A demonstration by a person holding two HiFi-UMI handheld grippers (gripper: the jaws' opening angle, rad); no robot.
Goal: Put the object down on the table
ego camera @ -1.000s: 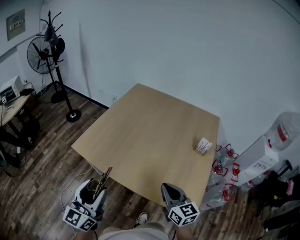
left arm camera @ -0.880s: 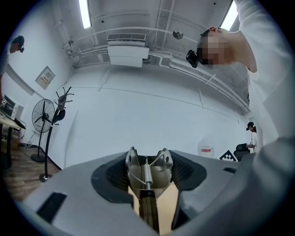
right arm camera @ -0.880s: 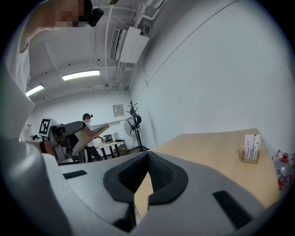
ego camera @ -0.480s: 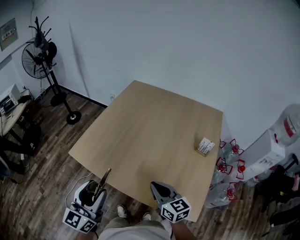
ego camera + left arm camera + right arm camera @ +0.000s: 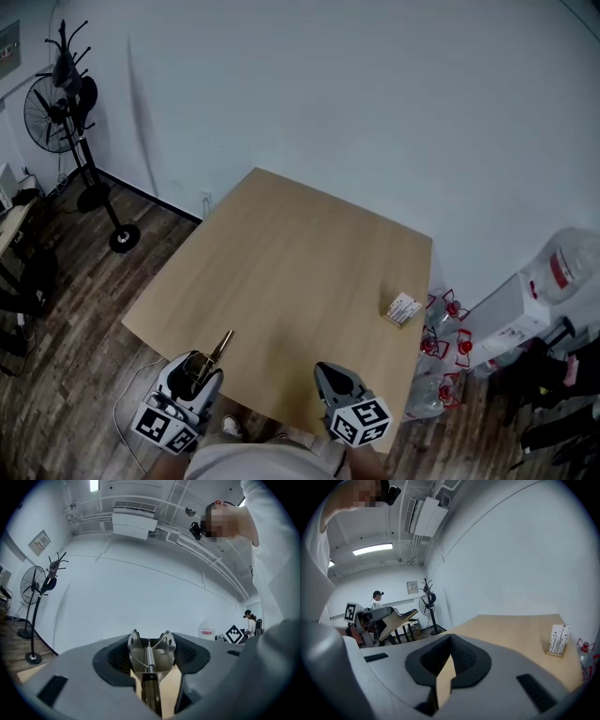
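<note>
Two grippers hang at the near edge of the wooden table (image 5: 281,253). The left gripper (image 5: 206,368) grips a metal spring-loaded tool (image 5: 218,348) whose tip reaches over the tabletop, and the right gripper (image 5: 330,375) has its jaws pressed together on nothing. Farther on, a small printed box (image 5: 403,308) stands near the table's right edge, and a pedestal fan (image 5: 49,109) stands beyond on the floor.

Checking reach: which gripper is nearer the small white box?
Right. The right gripper is at the table's near edge, with the small white box ahead to its right; the left gripper, holding a sprung metal tool, is farther left.
</note>
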